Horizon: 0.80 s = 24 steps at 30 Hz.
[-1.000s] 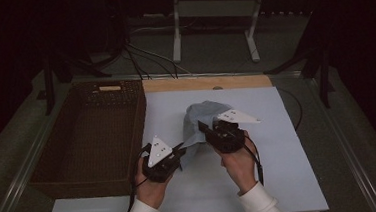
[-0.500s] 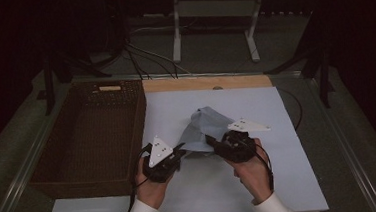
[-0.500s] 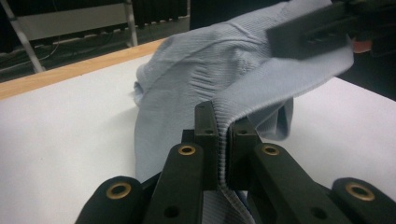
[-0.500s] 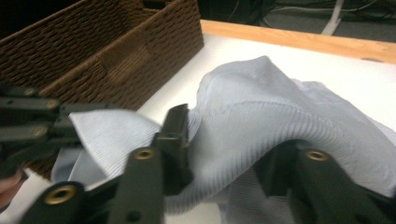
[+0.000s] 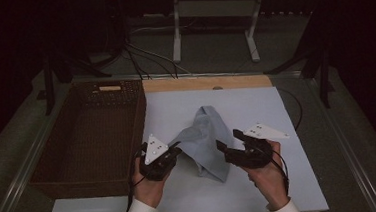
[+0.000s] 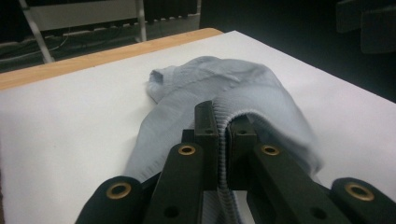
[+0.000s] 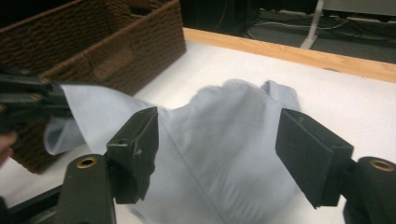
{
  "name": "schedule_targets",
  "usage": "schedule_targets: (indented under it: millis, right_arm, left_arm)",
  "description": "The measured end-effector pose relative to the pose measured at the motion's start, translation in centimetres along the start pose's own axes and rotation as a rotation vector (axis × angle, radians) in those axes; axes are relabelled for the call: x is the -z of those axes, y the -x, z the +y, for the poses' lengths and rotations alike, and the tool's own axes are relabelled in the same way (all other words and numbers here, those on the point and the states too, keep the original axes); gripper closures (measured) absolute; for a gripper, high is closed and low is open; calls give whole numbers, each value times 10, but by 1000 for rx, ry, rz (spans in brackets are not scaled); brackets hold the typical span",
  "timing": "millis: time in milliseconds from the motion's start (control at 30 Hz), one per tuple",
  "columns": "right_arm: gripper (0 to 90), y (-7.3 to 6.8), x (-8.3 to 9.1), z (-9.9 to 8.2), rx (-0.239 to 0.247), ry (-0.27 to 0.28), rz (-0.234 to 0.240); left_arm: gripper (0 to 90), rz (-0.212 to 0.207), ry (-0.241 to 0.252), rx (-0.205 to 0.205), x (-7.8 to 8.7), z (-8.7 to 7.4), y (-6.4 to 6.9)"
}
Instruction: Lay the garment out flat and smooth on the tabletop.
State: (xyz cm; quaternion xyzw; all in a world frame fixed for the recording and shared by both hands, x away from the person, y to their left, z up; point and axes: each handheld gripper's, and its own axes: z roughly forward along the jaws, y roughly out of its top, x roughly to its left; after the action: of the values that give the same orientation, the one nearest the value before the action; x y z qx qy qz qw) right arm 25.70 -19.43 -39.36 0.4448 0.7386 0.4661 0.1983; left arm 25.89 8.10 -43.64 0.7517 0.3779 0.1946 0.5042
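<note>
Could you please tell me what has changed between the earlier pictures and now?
The right gripper has let go of the light blue garment: its jaws have just been opening and now stand apart, and the hand has drawn back to the right, off the cloth. The garment has sagged flatter. The left gripper stays clamped on the garment's ribbed edge; the wicker basket is unmoved.

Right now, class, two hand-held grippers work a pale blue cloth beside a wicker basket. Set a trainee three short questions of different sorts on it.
1. True or false: the left gripper is shut on the pale blue ribbed cloth garment.
2. What stands to the left of the white table mat? A metal tray; B brown woven wicker basket; C cardboard box.
3. How do the jaws of the right gripper stand?

Key: 1 true. 2 B. 3 Open, having just been opening, pads clear of the garment.
</note>
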Motion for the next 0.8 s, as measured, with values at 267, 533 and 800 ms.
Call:
schedule_targets:
  millis: [267,533,800]
  right_arm:
    - [270,16,1,-18,-24,-14,-50]
    - [262,22,-4,-33,-37,-32,-69]
    - [265,21,-10,-44,-38,-67,-48]
  left_arm:
    - [866,8,3,7,1,0,-2]
    - [865,24,10,14,2,0,-4]
    - [865,34,25,15,7,2,-4]
